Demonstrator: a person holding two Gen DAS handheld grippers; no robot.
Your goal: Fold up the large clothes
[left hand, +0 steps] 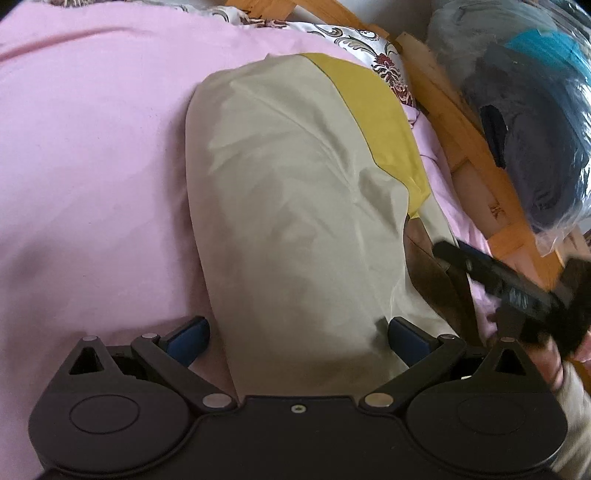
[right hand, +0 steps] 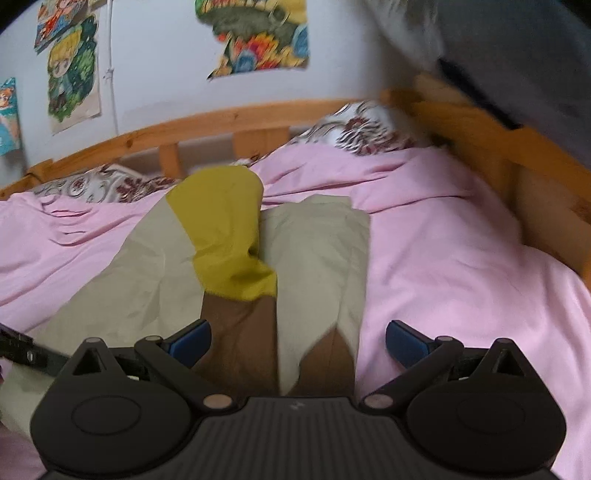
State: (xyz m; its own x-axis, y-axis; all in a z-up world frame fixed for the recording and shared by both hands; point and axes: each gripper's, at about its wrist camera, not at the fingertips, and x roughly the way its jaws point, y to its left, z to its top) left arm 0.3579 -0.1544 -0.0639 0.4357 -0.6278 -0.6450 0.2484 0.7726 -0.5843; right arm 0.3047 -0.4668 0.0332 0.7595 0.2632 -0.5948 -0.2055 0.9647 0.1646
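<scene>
Both tongs are spread wide, pinching nothing: your left gripper hovers over the beige-and-yellow garment, your right gripper over its brown edge. It lies part-folded on the pink sheet. Pinch one near corner each, lift evenly, fold away. The near hem is cut off behind the gripper bodies, so the layers there are unclear.

Pink sheet, patterned pillows, wooden frame, posters.

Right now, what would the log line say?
left claw: open over garment | right claw: open, holds nothing | garment: partly folded on pink sheet
</scene>
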